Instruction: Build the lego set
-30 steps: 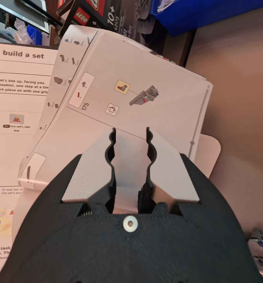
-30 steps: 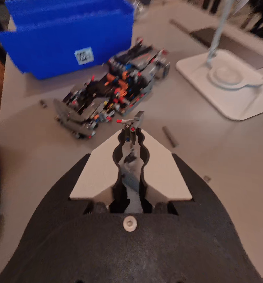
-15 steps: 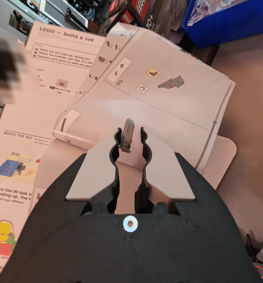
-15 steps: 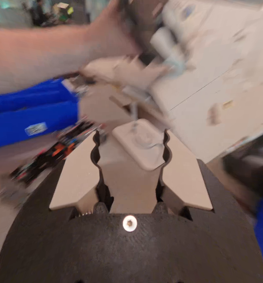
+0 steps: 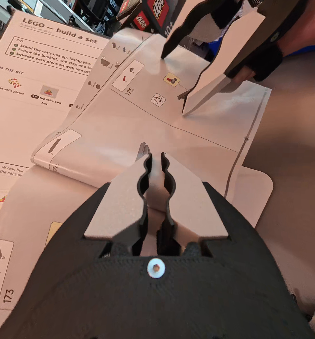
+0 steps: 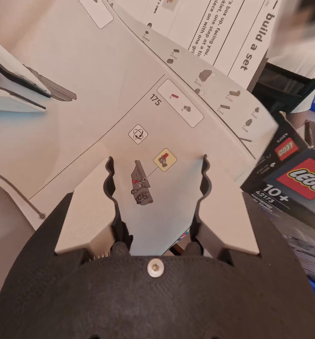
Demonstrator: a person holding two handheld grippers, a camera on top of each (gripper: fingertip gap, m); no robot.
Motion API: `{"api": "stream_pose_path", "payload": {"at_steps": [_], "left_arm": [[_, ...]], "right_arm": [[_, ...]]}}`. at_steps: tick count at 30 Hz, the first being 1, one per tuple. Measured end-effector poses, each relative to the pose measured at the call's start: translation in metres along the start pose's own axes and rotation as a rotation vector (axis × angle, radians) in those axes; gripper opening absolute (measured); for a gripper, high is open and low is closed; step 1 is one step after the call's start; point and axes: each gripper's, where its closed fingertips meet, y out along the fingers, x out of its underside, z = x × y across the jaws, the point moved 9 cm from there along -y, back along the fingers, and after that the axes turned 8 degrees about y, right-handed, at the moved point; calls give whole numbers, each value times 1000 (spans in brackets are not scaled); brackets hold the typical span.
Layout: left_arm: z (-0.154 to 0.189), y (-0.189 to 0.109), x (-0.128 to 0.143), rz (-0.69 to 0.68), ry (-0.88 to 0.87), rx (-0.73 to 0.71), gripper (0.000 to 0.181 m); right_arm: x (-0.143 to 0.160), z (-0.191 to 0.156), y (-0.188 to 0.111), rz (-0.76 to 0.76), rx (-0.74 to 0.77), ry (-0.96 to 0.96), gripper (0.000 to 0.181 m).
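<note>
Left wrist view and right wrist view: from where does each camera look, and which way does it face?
Left wrist view: sits on the left gripper, looks forward and down onto the open booklet; own jaws a narrow gap apart; the right gripper and a hand show at upper right.
Right wrist view: sits on the right gripper, looks down on the same page from the opposite side; own jaws wide open; the box lies at right.
Shared: the booklet page, and each shows the other gripper.

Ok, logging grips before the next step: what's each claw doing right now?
Left claw: nearly closed, narrow gap, nothing in it.
Right claw: wide open, empty, over the booklet.
</note>
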Motion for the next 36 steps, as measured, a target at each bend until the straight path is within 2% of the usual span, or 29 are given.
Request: {"api": "stream_pose_path", "payload": {"at_steps": [1, 4, 7, 13, 16, 18, 21, 26, 31, 36], "left_arm": [[0, 0, 0, 2, 2, 1, 7], [-2, 0, 1, 4, -9, 14, 8], [-2, 1, 1, 4, -7, 10, 7], [-2, 2, 1, 2, -15, 21, 5], [0, 1, 2, 6, -7, 18, 7], [0, -3, 2, 22, -23, 24, 10], [-1, -20, 2, 113, -103, 40, 25], [-16, -75, 17, 274, -276, 15, 32], [-29, -129, 60, 365, -439, 27, 40], [-33, -167, 104, 486, -656, 120, 55]], "right_arm": [[1, 1, 0, 16, -8, 5, 94], [4, 2, 1, 29, -27, 20, 91], [3, 1, 1, 16, -22, -9, 79], [5, -6, 3, 2, -36, -64, 38], [2, -22, -4, -12, -68, -143, 0], [-5, -32, -13, -52, -147, -114, 0], [-28, -43, -33, -82, -319, -25, 0], [-86, -80, -59, 72, -679, 166, 0], [-124, -134, -32, 184, -913, 327, 0], [-133, -201, 16, 153, -984, 309, 12]]}}
